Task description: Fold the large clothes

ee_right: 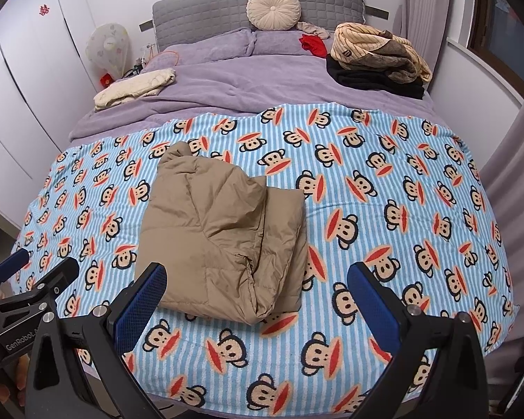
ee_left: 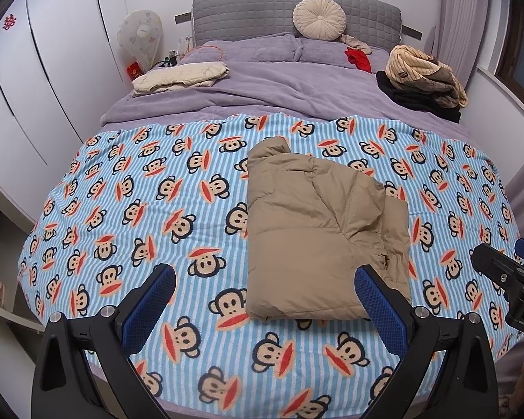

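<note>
Bedroom, bed (ee_left: 164, 104) with a purple fleece duvet, its near half covered by a blue-and-white striped blanket (ee_left: 129, 188) printed with cartoon monkey faces, terry-like pile. Left gripper (ee_left: 264, 300) jaws wide apart, holding nothing, blue mesh-textured pads on black arms, above the blanket's near edge. Right gripper (ee_right: 256, 296) jaws likewise spread and empty. Between and just beyond the jaws lies the tan puffer jacket (ee_left: 318, 230), folded into a rough rectangle, quilted, matte, creased, collar end bunched toward the headboard. Farther out: cream folded garment (ee_left: 180, 76) on the left of the duvet, heap of striped and dark clothes (ee_left: 424, 76) on the right, red cloth (ee_left: 359, 58), round pleated cushion (ee_left: 319, 18) against a grey quilted headboard (ee_left: 248, 14). White wardrobe doors (ee_left: 52, 70) left, covered fan (ee_left: 139, 38) by the bed.
</note>
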A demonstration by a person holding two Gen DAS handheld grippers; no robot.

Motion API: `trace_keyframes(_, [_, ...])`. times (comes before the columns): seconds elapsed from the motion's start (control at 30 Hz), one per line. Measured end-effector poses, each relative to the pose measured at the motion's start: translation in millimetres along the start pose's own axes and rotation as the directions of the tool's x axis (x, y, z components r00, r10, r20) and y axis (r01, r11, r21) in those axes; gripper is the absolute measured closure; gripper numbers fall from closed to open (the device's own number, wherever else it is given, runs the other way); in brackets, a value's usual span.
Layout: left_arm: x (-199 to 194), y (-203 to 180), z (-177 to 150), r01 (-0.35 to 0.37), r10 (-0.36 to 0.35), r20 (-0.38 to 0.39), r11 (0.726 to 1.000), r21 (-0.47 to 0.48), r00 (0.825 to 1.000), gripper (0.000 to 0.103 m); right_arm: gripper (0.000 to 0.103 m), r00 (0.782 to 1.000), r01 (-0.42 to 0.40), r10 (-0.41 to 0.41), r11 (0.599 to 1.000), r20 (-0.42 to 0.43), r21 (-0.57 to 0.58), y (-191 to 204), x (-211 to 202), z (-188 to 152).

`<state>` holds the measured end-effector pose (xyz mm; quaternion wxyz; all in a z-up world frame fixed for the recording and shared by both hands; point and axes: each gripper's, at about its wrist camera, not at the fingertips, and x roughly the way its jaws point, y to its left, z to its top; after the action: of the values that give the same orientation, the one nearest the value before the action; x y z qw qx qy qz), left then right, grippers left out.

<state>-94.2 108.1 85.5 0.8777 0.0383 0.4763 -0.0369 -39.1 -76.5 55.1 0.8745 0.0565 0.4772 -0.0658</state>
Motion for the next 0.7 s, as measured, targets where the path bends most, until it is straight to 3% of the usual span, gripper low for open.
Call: trace_keyframes(0.7, [-0.1,1.7,-0.3,-0.002,0.002,0.001,1.000,0.002,1.000,0.000,0.000,1.000,-0.004,0.004,1.000,-0.004,-0.001,0.2,1.2,-1.0])
